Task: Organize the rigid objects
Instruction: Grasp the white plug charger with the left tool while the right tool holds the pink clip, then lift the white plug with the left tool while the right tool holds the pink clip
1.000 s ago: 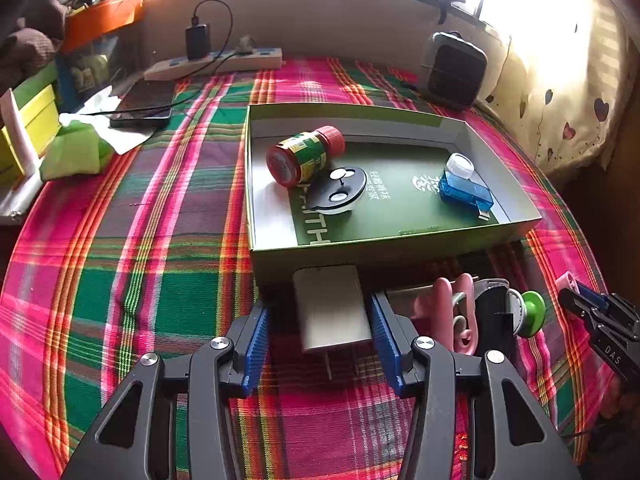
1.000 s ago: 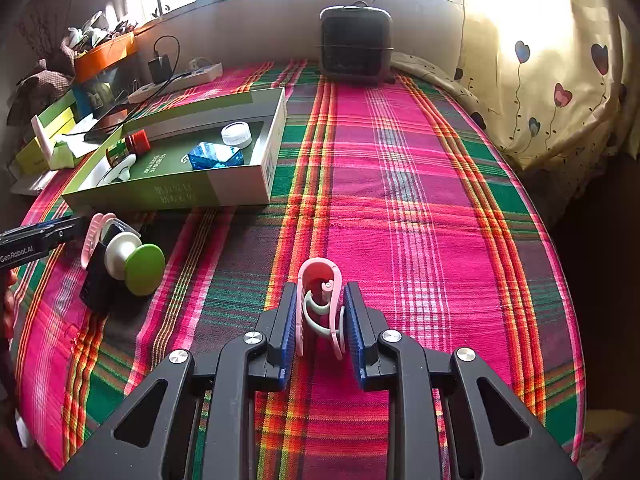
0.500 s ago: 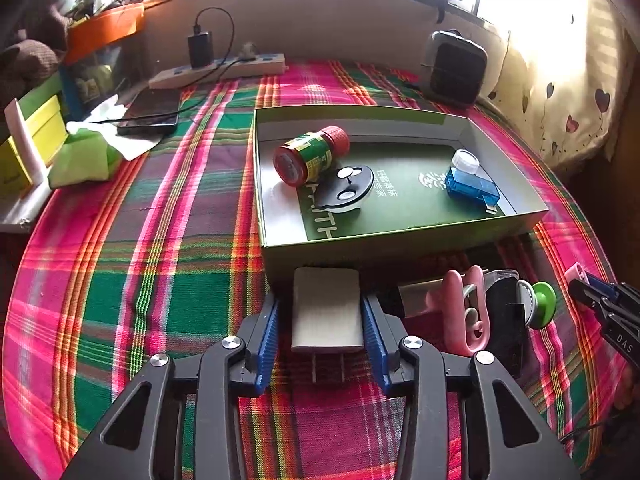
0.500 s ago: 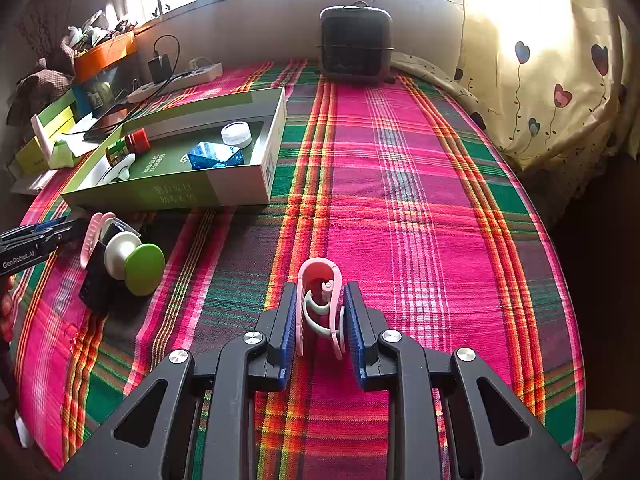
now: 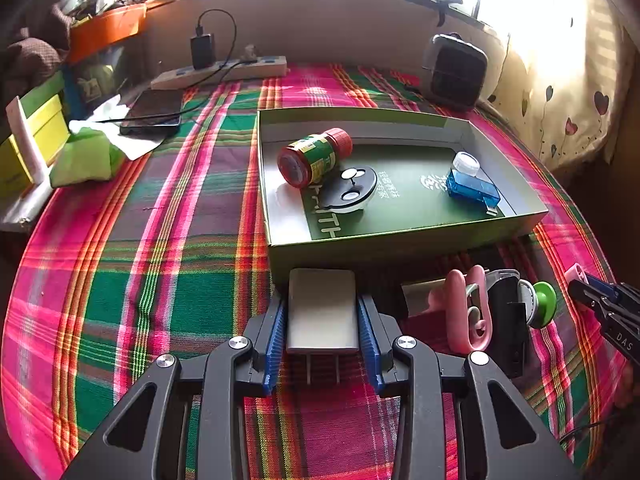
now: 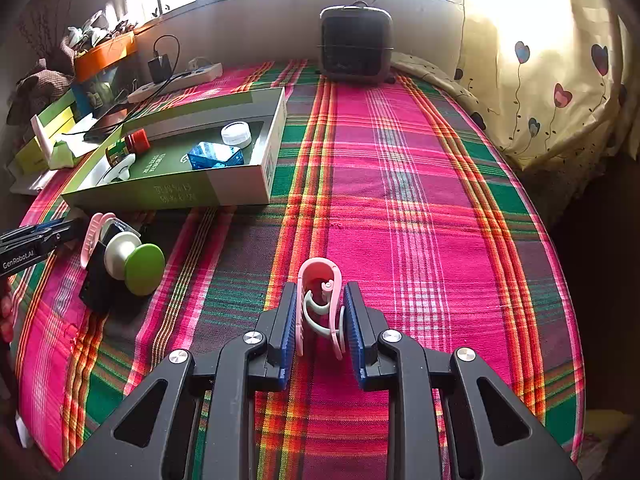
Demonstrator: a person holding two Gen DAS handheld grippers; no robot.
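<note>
Left gripper (image 5: 322, 312) clamped on white charger plug (image 5: 322, 310), lower centre of frame, just below green box (image 5: 400, 242); right gripper (image 6: 319, 314) pinching pink clip (image 6: 320, 300), lower centre, over plaid cloth (image 6: 400, 200)

Both wrist views low, near cloth, facing window; share box (image 5: 400, 236)

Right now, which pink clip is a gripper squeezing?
The pink clip between the right gripper fingers; the other pink clip lies loose beside the green-topped spool.
</note>
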